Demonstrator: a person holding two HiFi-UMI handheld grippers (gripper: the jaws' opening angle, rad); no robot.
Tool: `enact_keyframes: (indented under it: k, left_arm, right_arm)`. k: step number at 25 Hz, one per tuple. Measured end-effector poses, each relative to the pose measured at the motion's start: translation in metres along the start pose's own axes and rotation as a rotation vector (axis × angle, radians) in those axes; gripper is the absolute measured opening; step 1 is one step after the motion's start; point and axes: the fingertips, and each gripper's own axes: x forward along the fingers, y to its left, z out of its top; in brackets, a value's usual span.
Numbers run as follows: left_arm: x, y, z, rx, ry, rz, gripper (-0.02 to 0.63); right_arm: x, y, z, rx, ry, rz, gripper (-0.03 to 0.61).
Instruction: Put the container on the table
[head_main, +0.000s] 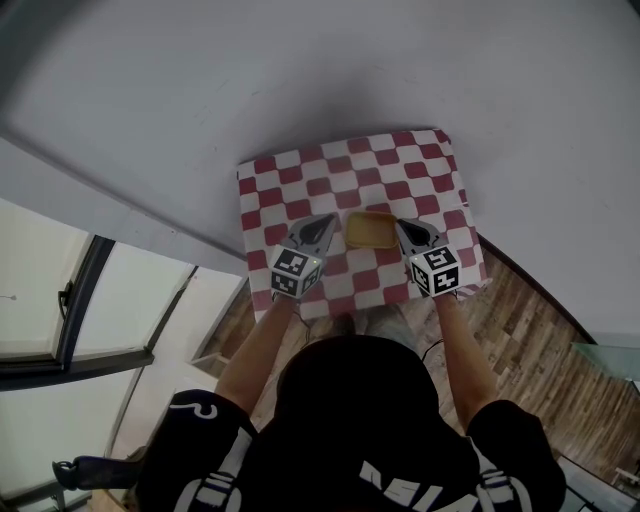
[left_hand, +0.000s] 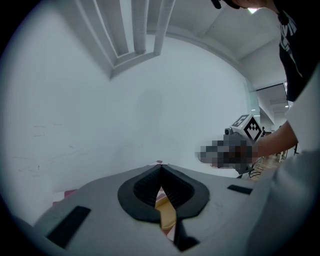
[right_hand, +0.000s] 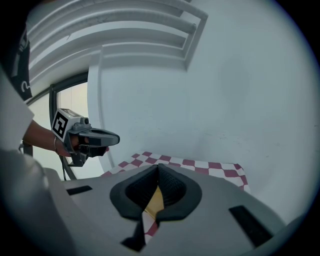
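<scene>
The container looks like smooth, faintly glossy yellow plastic. The cloth under it is matt, checked red and white; whether woven or coated cannot be told. The left gripper and right gripper have matt grey plastic shells; their pads are black, ribbed and rubbery. The floor is wood plank with a dull sheen, the wall smooth matt paint, the sleeve black cloth
</scene>
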Motion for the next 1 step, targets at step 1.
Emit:
enact_keyframes:
  k: [1]
  left_arm:
    - [0.0000,0.0014,-0.0010,-0.002,0.001,0.000,0.025]
  right_arm:
    - [0.0016,0.0009,0.0001,-0.001,0.002,0.002,0.014]
